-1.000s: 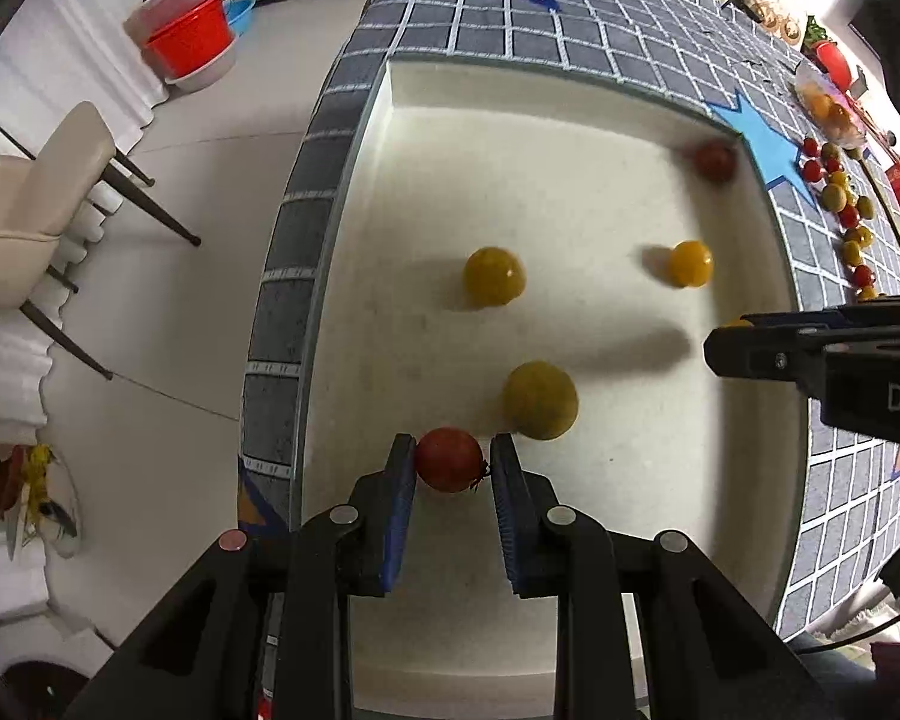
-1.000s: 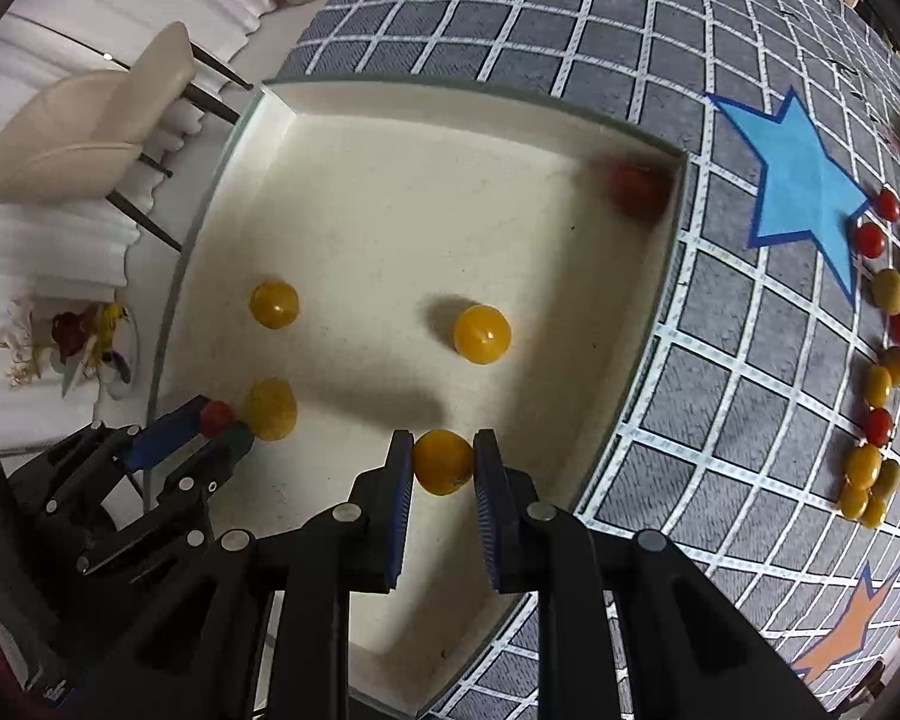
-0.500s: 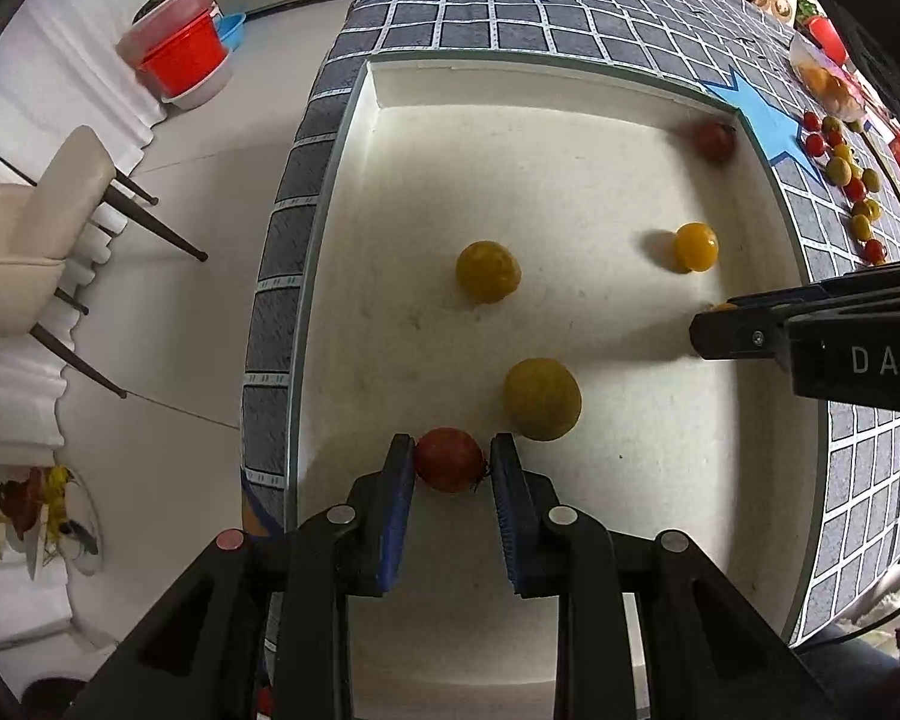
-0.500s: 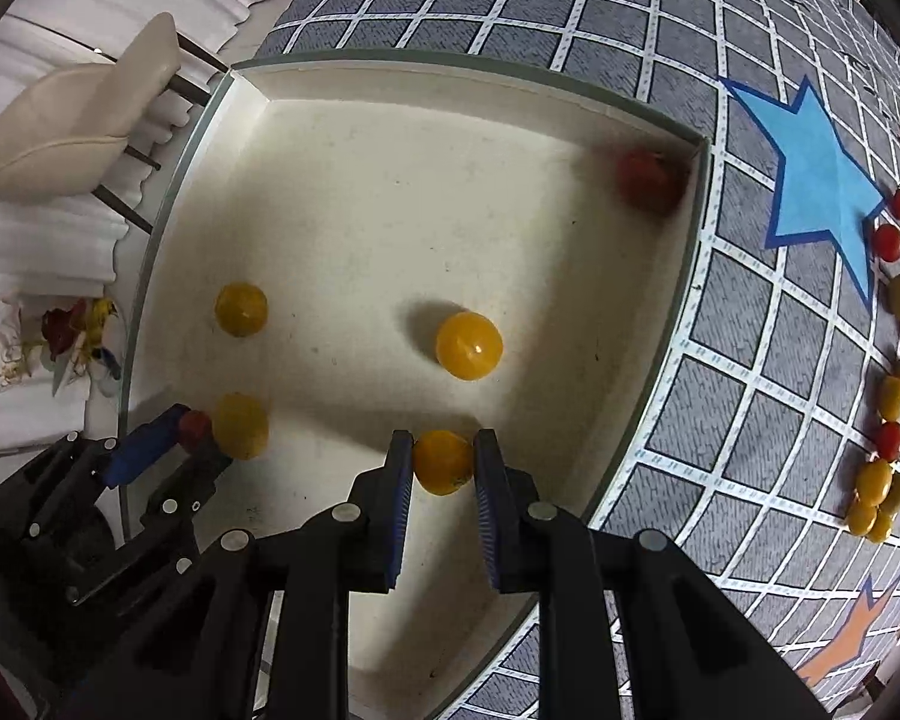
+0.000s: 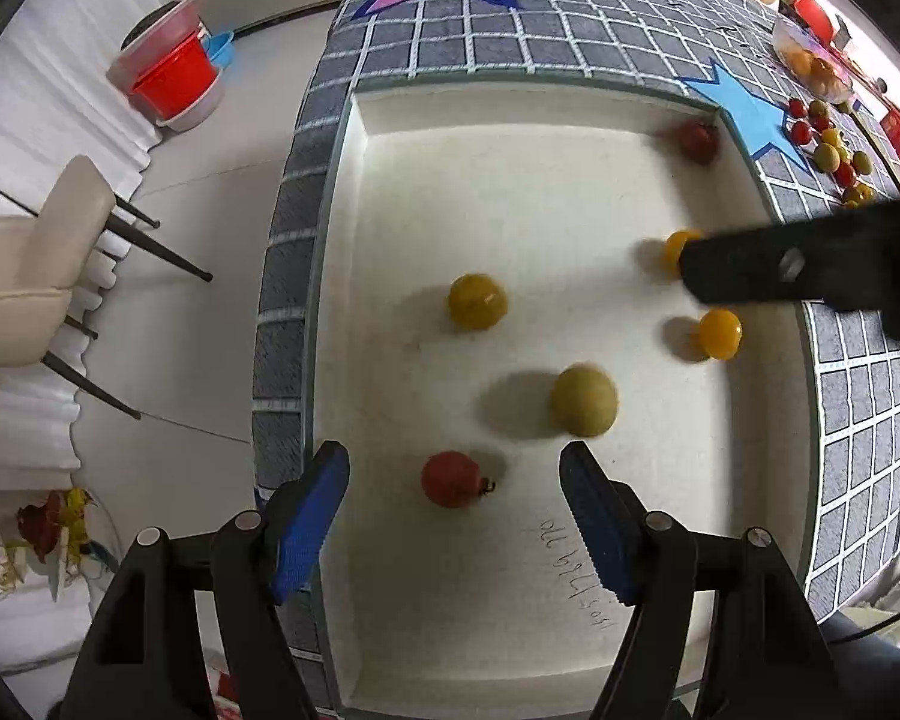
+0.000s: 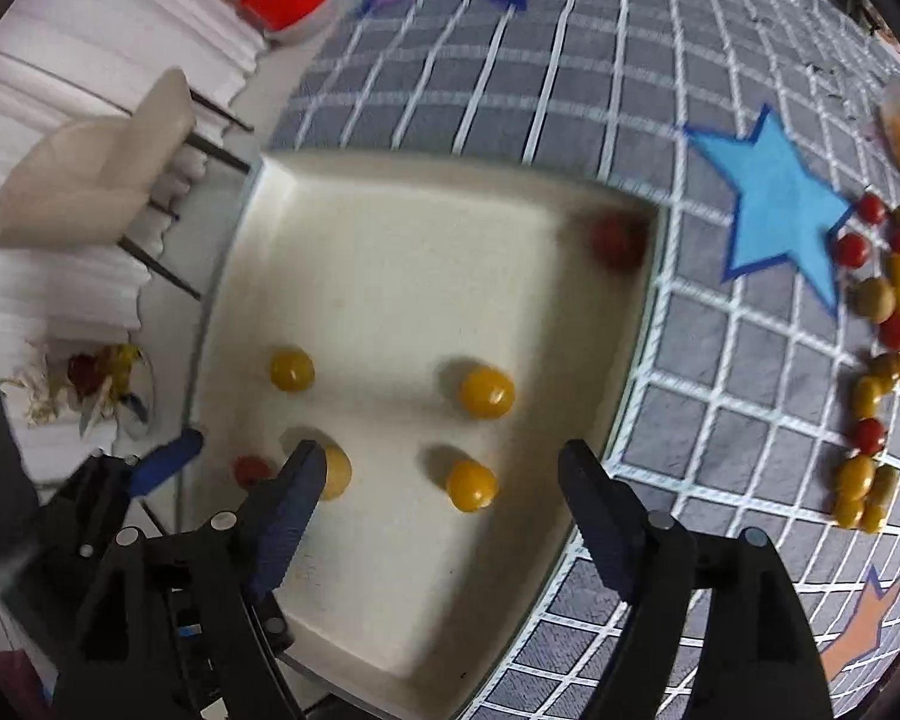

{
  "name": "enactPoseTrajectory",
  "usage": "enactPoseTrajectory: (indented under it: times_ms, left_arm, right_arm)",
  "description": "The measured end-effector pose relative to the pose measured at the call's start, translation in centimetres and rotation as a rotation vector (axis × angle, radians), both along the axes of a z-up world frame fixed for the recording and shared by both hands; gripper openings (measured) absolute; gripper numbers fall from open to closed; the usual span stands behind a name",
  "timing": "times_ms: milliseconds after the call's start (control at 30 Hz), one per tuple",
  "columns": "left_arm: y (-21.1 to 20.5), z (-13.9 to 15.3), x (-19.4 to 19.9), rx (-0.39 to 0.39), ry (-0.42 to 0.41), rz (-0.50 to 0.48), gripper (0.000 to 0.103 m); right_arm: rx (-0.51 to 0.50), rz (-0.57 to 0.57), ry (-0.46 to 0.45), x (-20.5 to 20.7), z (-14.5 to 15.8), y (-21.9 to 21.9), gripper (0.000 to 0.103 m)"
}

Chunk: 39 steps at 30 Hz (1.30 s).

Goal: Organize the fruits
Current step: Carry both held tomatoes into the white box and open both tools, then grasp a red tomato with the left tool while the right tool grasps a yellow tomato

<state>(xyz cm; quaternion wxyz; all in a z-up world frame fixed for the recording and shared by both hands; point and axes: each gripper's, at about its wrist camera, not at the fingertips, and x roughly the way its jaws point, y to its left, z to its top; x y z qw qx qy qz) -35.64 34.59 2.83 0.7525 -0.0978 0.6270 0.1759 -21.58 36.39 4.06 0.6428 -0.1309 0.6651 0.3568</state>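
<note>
Both my tools have just let go: the left tool (image 5: 453,516) now gapes around the red cherry tomato (image 5: 452,479) lying in the white tray (image 5: 510,180); the right tool (image 6: 438,510) stands spread over the yellow cherry tomato (image 6: 473,485) near the tray's right wall; two more fruits delivered, many (image 6: 873,372) still waiting right of the tray on the grey checked worktop (image 6: 720,390); a beige chair (image 5: 36,264) stands left of the tray.

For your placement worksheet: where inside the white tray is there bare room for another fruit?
Bare: the tray's far half, left of the corner red tomato, and the near end behind the red tomato. Crowded: the middle, around the yellow tomato.
</note>
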Motion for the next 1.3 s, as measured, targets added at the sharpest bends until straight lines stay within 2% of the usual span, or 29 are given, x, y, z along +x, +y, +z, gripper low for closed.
enactPoseTrajectory:
  times_ms: [133,267,500,633,800,967,1100,1300]
  left_arm:
    - [-0.9,1.3,1.4,0.018,-0.020,-0.041,0.074]
    - [-2.7,2.9,4.0,0.030,-0.055,-0.103,0.074]
    - [-7.5,5.8,10.0,0.010,-0.129,-0.225,0.074]
    - [-9.8,6.3,13.6,-0.023,-0.147,-0.267,0.074]
    - [-12.0,4.5,17.2,-0.035,-0.112,-0.294,0.074]
    - [-12.9,1.5,19.9,-0.019,-0.047,-0.303,0.074]
    - [-13.0,-0.5,21.7,-0.008,-0.024,-0.310,0.074]
    - [-13.2,-2.0,24.1,-0.018,-0.043,-0.322,0.074]
  right_arm:
    - [0.027,-0.056,-0.031,1.4,1.7,-2.1,0.082]
    - [0.015,-0.140,-0.053,3.1,2.6,-6.3,0.082]
    - [-0.057,-0.310,-0.066,5.0,1.8,-15.0,0.082]
    - [-0.103,-0.410,-0.053,6.2,0.7,-19.8,0.082]
    - [-0.142,-0.483,-0.029,7.1,-0.6,-24.2,0.082]
    - [-0.155,-0.498,-0.015,7.6,-1.6,-26.0,0.082]
    - [-0.172,-0.494,-0.028,7.9,-2.2,-27.3,0.082]
    - [-0.172,-0.457,-0.038,8.3,-3.2,-28.4,0.070]
